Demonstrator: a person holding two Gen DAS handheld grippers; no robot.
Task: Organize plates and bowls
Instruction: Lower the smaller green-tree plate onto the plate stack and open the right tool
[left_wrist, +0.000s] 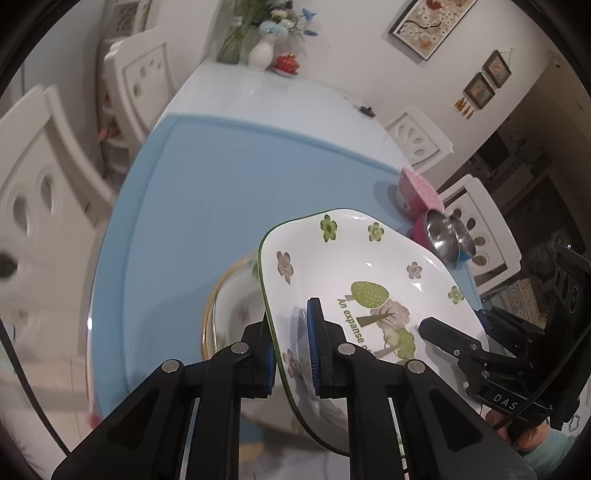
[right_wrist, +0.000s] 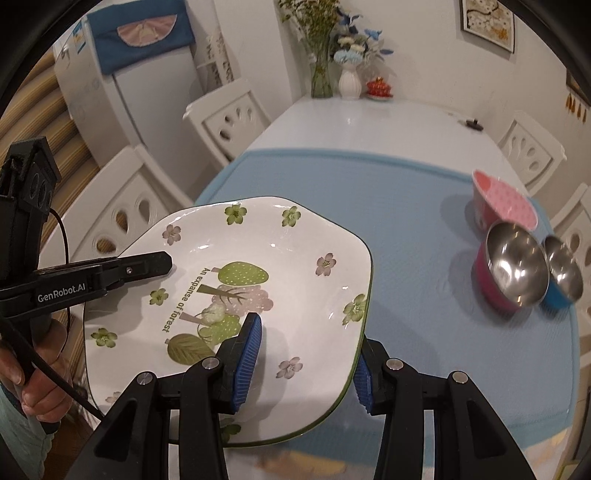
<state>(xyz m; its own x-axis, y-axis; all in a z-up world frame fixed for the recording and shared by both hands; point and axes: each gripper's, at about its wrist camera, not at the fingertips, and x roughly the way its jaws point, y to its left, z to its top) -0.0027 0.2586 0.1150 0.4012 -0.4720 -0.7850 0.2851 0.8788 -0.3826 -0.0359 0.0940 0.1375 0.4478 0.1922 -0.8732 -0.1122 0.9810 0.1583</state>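
Note:
A white square plate (left_wrist: 354, 266) with green flowers and trees is held in the air above the blue mat, tilted. My left gripper (left_wrist: 291, 350) is shut on its left rim. My right gripper (right_wrist: 306, 354) is shut on its right rim, and the plate (right_wrist: 258, 258) fills that view's centre. Each gripper shows in the other's view: the right one (left_wrist: 469, 343), the left one (right_wrist: 147, 266). Under the plate lies a gold-rimmed white dish (left_wrist: 232, 306), partly hidden. A pink dotted bowl (right_wrist: 502, 199), a steel bowl in a magenta shell (right_wrist: 513, 266) and a steel bowl in a blue shell (right_wrist: 563, 277) stand at the right.
A blue mat (right_wrist: 388, 192) covers the near part of the white table (right_wrist: 369, 118). Vases with flowers (right_wrist: 347, 70) and a red item (right_wrist: 378, 88) stand at the far end. White chairs (right_wrist: 225, 118) stand along both sides. A small black object (right_wrist: 472, 123) lies far right.

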